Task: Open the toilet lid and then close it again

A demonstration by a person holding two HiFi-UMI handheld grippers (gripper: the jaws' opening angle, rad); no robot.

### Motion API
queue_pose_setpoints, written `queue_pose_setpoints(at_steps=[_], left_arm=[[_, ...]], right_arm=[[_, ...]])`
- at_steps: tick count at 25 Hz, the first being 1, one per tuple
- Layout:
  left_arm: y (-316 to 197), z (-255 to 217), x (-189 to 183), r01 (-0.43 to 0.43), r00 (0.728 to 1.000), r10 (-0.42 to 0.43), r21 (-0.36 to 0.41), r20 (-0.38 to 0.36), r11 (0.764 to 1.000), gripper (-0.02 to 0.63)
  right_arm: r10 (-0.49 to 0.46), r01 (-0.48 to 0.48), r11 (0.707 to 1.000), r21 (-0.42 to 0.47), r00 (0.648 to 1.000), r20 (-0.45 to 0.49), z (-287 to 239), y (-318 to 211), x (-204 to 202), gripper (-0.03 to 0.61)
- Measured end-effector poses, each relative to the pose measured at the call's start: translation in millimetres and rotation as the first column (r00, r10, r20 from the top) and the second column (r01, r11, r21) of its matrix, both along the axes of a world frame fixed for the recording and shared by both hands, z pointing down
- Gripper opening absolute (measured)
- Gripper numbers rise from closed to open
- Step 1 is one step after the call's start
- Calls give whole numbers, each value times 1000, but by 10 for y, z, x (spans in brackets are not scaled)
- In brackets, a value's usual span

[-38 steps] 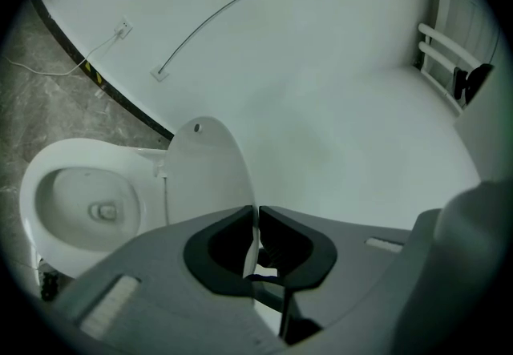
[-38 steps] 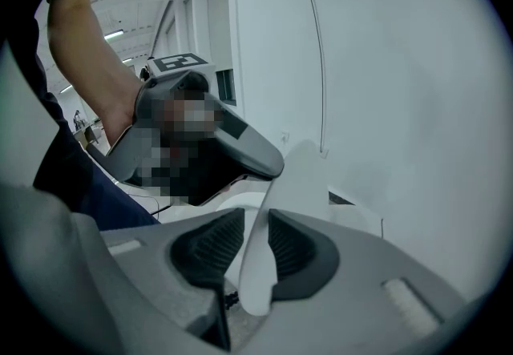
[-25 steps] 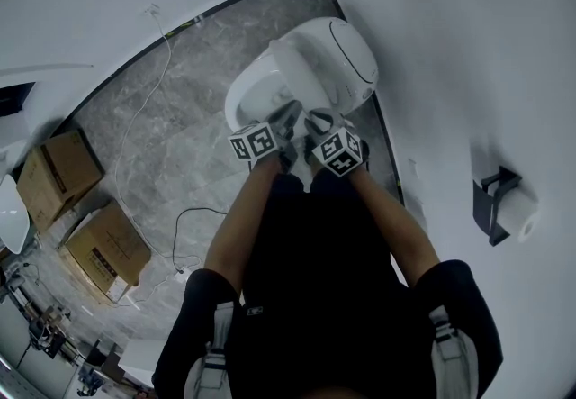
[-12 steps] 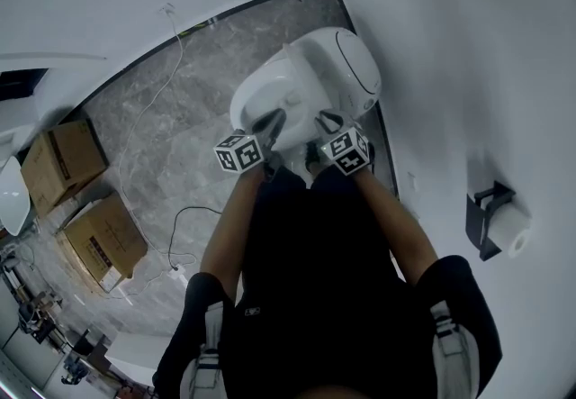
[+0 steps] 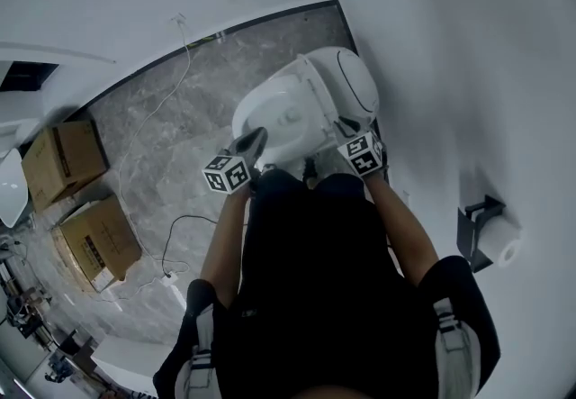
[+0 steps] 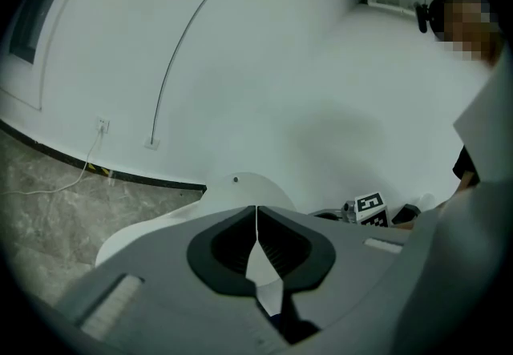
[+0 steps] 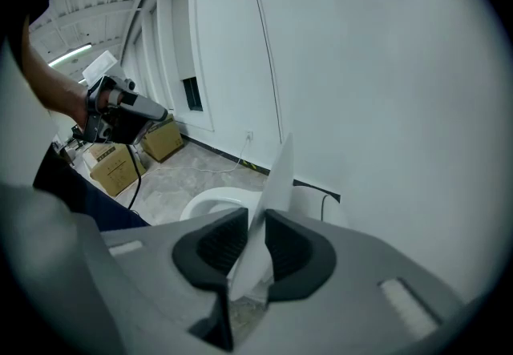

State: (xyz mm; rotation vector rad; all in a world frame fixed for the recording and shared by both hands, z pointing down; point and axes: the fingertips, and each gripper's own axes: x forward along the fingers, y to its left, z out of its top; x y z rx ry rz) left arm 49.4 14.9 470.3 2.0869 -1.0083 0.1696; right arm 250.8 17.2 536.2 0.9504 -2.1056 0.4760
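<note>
The toilet (image 5: 270,118) stands on the grey stone floor (image 5: 171,145) against the white wall, with its lid (image 7: 279,177) raised upright over the open bowl. The right gripper (image 7: 256,215) has its jaws closing around the lid's edge, small gaps still visible beside the pads. The left gripper (image 6: 256,213) is beside the bowl, jaws pressed together on nothing.
</note>
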Motion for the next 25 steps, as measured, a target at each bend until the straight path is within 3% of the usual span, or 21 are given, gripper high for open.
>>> queue_pose_setpoints(at_steps=[7,14,25], left_arm=[[31,-88,-42,-9,997,6,41,73,999,14],[102,-117,-185,48,996,-51,36,77,998,14],[292,-64,-288,95,992,-97,25,87,995,14]], right_arm=[[73,-73,997,3,997,-13,61,-128,374,71],[142,-142,990,-4,989,-38,132,-246,698,67],[196,-196,981,-12,980,37,244,-276,821,66]])
